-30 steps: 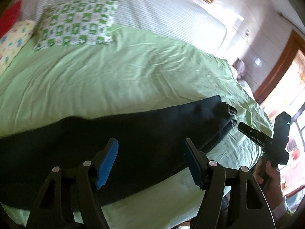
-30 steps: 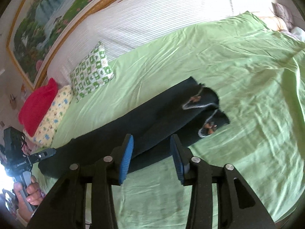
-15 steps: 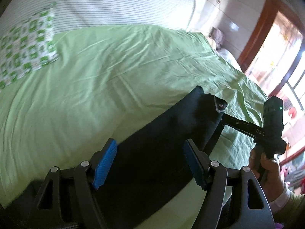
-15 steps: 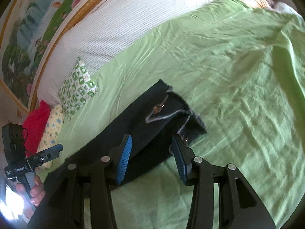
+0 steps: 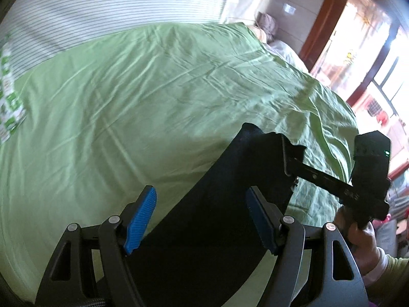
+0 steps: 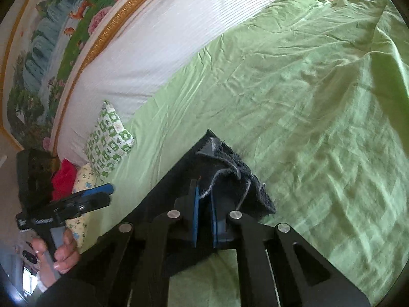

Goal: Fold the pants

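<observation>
Black pants (image 5: pixel 230 204) lie stretched along the near edge of a green bed; their frayed leg cuffs (image 6: pixel 230 168) show in the right wrist view. My right gripper (image 6: pixel 203 212) is shut on the pants fabric just behind the cuffs; it also shows in the left wrist view (image 5: pixel 287 158), clamped on the cuff end. My left gripper (image 5: pixel 202 220) is open above the pants, blue pads apart, holding nothing. It also shows in the right wrist view (image 6: pixel 102 194), held over the far end of the pants.
The green sheet (image 5: pixel 153 89) covers the bed, with a striped white cover (image 6: pixel 166 46) toward the headboard. A green patterned pillow (image 6: pixel 108 138), a red pillow (image 6: pixel 64 179) and a yellow one lie at the head. A framed painting (image 6: pixel 64 25) hangs behind.
My right gripper moved in to the cuffs and closed on them. My left gripper swung right along the pants and stayed open.
</observation>
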Demonstrator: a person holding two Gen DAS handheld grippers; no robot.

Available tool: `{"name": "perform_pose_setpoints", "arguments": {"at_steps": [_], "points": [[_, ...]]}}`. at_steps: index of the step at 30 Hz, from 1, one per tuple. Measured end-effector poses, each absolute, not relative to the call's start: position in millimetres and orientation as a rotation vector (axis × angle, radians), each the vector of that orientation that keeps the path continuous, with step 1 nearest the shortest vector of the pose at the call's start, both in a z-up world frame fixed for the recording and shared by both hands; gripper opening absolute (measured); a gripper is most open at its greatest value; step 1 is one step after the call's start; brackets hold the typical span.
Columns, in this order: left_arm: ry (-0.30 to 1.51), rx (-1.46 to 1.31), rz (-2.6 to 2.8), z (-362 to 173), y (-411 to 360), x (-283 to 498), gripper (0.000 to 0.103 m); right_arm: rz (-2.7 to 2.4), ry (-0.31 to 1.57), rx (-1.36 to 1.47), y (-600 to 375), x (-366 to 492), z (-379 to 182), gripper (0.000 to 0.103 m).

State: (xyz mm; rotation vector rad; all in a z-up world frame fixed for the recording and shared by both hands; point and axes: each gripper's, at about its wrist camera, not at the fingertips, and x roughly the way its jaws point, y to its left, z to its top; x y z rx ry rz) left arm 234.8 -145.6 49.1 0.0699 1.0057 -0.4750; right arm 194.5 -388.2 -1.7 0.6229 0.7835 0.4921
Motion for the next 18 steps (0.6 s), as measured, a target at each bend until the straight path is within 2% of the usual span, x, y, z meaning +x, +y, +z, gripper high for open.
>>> {"name": "perform_pose_setpoints", "arguments": {"at_steps": [8, 12, 14, 16, 18], "points": [[1.085, 0.099, -0.581, 27.3, -184.5, 258.0, 0.074, 0.469, 0.800, 0.617, -401.7, 172.1, 1.2, 0.008], [1.141, 0.123, -0.606, 11.1, -200.1, 269.9, 0.074, 0.412, 0.867, 0.605, -401.8, 173.9, -9.6, 0.013], [1.166, 0.139, -0.625, 3.5, -208.2, 274.8, 0.074, 0.382, 0.867, 0.600, -402.8, 172.3, -9.3, 0.017], [1.175, 0.150, -0.640, -2.3, -214.4, 278.4, 0.074, 0.358, 0.860, 0.618, -408.0, 170.8, -10.2, 0.029], [1.200, 0.149, -0.670, -10.6, -220.5, 283.1, 0.068, 0.359, 0.866, 0.645, -412.3, 172.3, -15.6, 0.034]]}}
